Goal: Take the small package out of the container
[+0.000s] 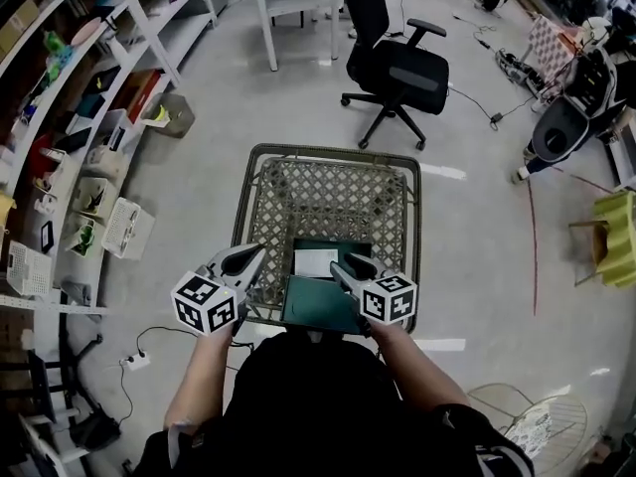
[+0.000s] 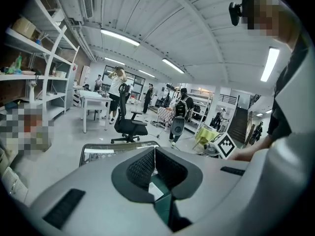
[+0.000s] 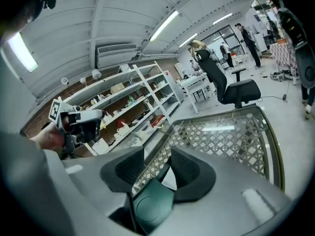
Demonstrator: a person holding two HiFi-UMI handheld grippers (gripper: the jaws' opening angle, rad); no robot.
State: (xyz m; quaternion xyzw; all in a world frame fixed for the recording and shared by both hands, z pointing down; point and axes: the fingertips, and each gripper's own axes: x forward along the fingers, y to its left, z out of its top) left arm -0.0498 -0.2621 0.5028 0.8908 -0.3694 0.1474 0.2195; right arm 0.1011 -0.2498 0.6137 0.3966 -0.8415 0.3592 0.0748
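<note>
Small package (image 1: 308,304), flat, dark green with a white label at its far edge, is lying on the mesh floor at the near end of the container (image 1: 333,153). Left gripper (image 1: 258,254) is hovering over the near left rim, fingers together on nothing. Right gripper (image 1: 338,265) is hanging over the package, fingers apart.

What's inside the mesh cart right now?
A dark green package with a white label, lying flat at the near end. The right gripper covers its near right corner; anything under the package cannot be seen.
</note>
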